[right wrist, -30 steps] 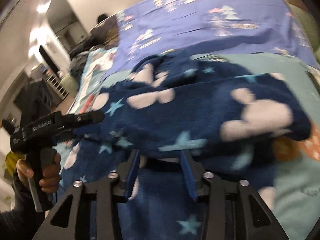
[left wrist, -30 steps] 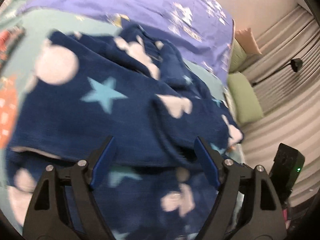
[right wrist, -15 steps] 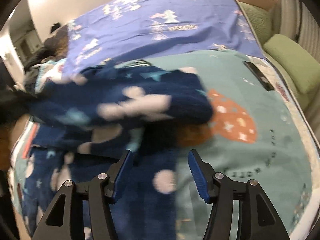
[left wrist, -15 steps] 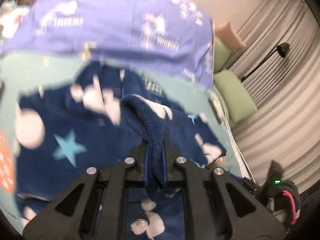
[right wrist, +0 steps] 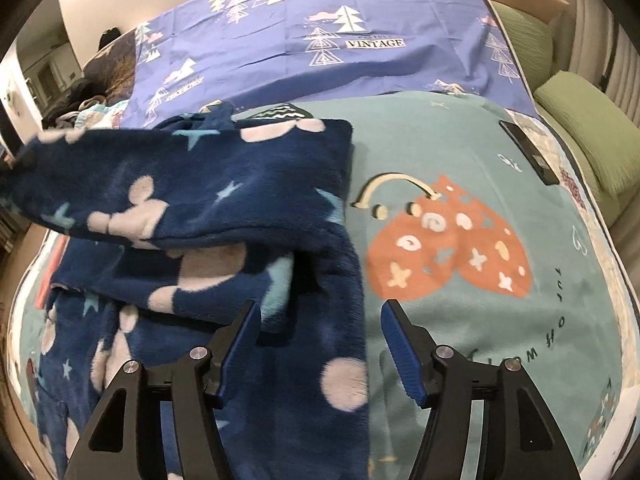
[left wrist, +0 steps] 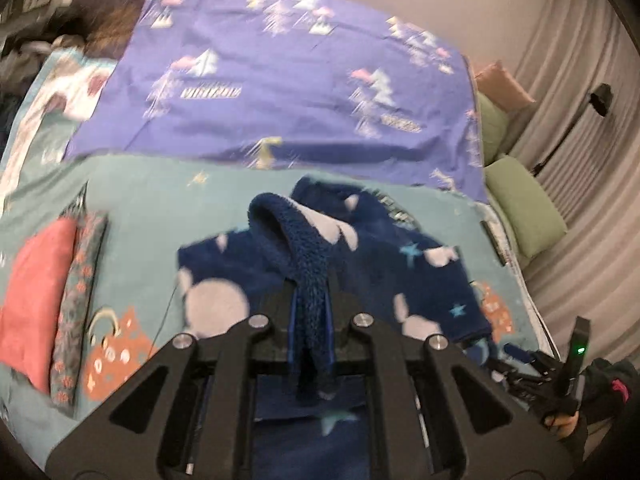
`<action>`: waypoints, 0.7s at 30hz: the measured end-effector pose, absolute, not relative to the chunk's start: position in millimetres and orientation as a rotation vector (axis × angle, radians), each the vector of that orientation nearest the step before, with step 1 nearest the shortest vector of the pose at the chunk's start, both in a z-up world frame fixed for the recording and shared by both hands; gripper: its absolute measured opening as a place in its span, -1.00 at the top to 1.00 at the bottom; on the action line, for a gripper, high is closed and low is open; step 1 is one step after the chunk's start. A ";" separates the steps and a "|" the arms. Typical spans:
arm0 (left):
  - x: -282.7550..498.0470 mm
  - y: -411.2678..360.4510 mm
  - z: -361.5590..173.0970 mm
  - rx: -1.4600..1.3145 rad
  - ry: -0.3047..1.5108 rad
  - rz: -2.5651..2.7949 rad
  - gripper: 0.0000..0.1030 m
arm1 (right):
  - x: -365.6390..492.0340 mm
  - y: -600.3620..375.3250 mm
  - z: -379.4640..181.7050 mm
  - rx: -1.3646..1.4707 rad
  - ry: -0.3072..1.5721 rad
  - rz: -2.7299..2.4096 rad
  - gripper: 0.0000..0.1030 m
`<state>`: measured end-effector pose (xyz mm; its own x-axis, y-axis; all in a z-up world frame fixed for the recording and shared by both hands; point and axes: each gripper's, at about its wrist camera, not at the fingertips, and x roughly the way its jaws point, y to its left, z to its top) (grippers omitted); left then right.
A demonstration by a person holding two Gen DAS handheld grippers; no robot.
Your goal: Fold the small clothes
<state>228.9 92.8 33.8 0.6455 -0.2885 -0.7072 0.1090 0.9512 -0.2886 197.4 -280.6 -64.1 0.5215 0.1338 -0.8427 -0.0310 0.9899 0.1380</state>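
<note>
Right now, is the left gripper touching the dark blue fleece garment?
Touching. The left wrist view shows the left gripper shut on a raised fold of the dark blue fleece garment, which passes between its fingers with no gap.

Bed with teal printed blanket (right wrist: 460, 152) carries everything. Directly on it: dark navy fleece garment with pale blobs and stars (right wrist: 248, 184) (left part lifted off the surface), purple sheet with tree print (right wrist: 320, 20) across the far half, flat black slab (right wrist: 528, 152) near the right edge, and in the left wrist view a coral-red folded cloth (left wrist: 36, 300) beside a patterned grey one (left wrist: 78, 300).
</note>
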 end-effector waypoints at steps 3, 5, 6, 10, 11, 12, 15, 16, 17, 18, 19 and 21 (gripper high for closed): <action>234.3 104.1 7.8 -0.243 0.895 -0.197 0.74 | 199.1 -277.3 -62.5 0.101 1.015 0.107 -0.24; 238.0 109.4 -11.9 -0.232 0.935 -0.164 0.73 | 200.3 -275.5 -61.2 0.096 1.015 0.109 -0.24; 239.0 110.3 -20.3 -0.224 0.951 -0.153 0.73 | 200.5 -274.9 -60.6 0.095 1.014 0.111 -0.24; 241.5 117.1 -46.3 -0.204 1.003 -0.108 0.65 | 203.6 -275.7 -61.1 0.110 1.020 0.114 -0.25; 241.4 119.1 -50.5 -0.199 1.008 -0.095 0.64 | 204.4 -276.8 -61.5 0.116 1.024 0.112 -0.25; 240.5 120.7 -52.8 -0.197 1.009 -0.088 0.62 | 204.7 -277.1 -61.7 0.120 1.025 0.110 -0.25; 238.8 128.0 -56.7 -0.192 1.005 -0.053 0.40 | 206.6 -280.1 -63.2 0.128 1.031 0.104 -0.25; 237.6 130.9 -56.5 -0.188 0.997 -0.035 0.25 | 207.1 -280.9 -63.5 0.132 1.033 0.103 -0.25; 236.2 133.0 -55.9 -0.185 0.990 -0.022 0.18 | 207.9 -281.8 -64.2 0.135 1.035 0.100 -0.25; 234.9 135.1 -55.2 -0.180 0.981 -0.007 0.13 | 208.6 -282.7 -65.1 0.140 1.037 0.098 -0.25; 232.7 137.2 -53.7 -0.173 0.971 0.010 0.13 | 208.9 -282.8 -65.4 0.143 1.039 0.097 -0.25; 229.0 139.2 -53.2 -0.166 0.967 0.009 0.13 | 209.1 -283.5 -67.1 0.150 1.044 0.097 -0.25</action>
